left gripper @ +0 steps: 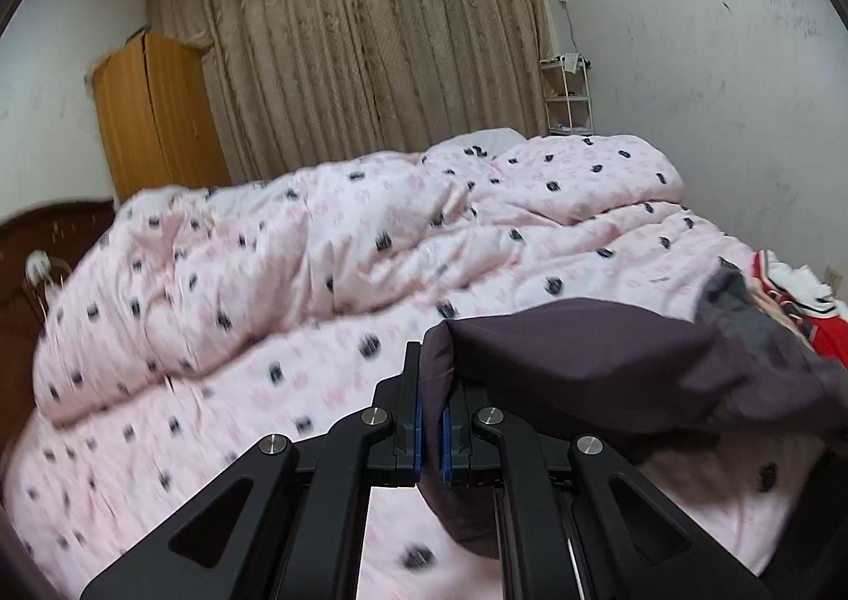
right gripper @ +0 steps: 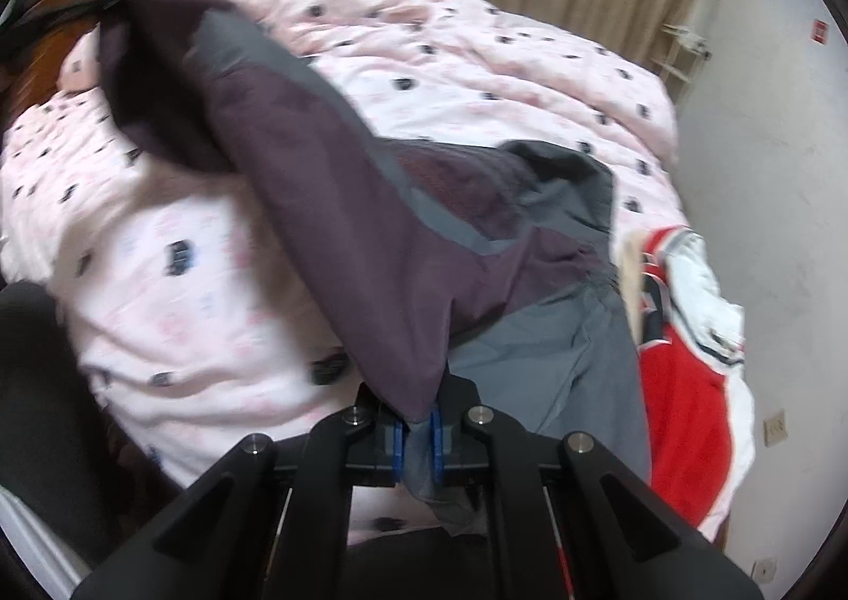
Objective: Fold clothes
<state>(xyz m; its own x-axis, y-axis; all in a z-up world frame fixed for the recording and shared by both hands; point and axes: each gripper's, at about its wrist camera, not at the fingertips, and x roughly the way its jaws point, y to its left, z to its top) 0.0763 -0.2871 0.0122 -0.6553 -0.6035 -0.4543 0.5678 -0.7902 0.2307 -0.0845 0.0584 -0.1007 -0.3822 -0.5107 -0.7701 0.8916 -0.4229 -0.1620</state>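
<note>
Both grippers have hold of the same purple-and-grey garment [right gripper: 371, 208], which hangs stretched above the bed [left gripper: 265, 282] with its pink patterned quilt. In the left wrist view the left gripper [left gripper: 430, 420] sits at the lower middle of the frame, its jaws closed on a purple edge of the cloth that billows to the right. In the right wrist view the right gripper [right gripper: 417, 433] is at the lower centre, jaws pinched on a corner where purple and grey fabric meet; the cloth runs from there up to the upper left of the frame, where the other end is lifted. A red-and-white garment [right gripper: 689, 335] lies on the bed at the right edge, just beside the grey part. The step in hand looks like spreading the garment out before a fold. To do it well, the two held points should be drawn apart until the cloth between them is taut and untwisted, then lowered flat onto the open quilt, keeping clear of the red-and-white piece. Both views are blurred, so the exact seams gripped cannot be told.
</note>
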